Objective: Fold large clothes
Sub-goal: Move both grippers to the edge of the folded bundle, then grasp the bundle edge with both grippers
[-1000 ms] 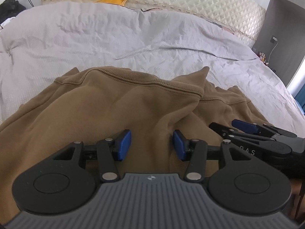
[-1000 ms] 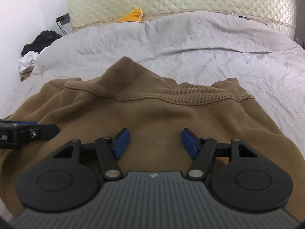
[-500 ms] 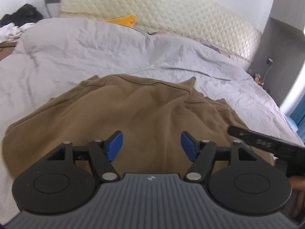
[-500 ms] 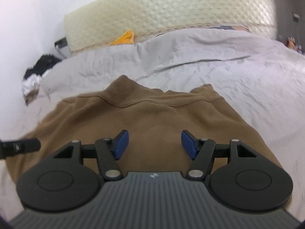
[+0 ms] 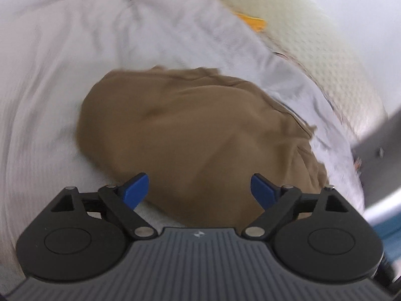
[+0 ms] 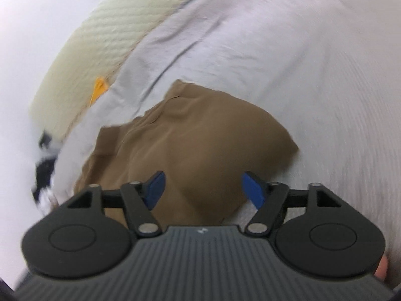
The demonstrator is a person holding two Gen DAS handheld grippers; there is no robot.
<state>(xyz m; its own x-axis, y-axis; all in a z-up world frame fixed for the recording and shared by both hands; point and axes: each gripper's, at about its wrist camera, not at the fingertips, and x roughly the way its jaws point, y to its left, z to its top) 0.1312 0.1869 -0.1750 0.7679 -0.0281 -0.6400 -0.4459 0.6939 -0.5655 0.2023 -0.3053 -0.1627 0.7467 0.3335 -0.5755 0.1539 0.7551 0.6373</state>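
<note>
The bed (image 5: 50,115) carries the brown garment (image 5: 200,135), bunched ahead of both tools. Left gripper (image 5: 199,190) and right gripper (image 6: 205,187) hover over its near edge, jaws just widened, gripping nothing.

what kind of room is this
Most likely a bedroom: the brown garment lies on a bed covered with a pale grey sheet, and a quilted cream headboard runs along the wall behind it.
</note>
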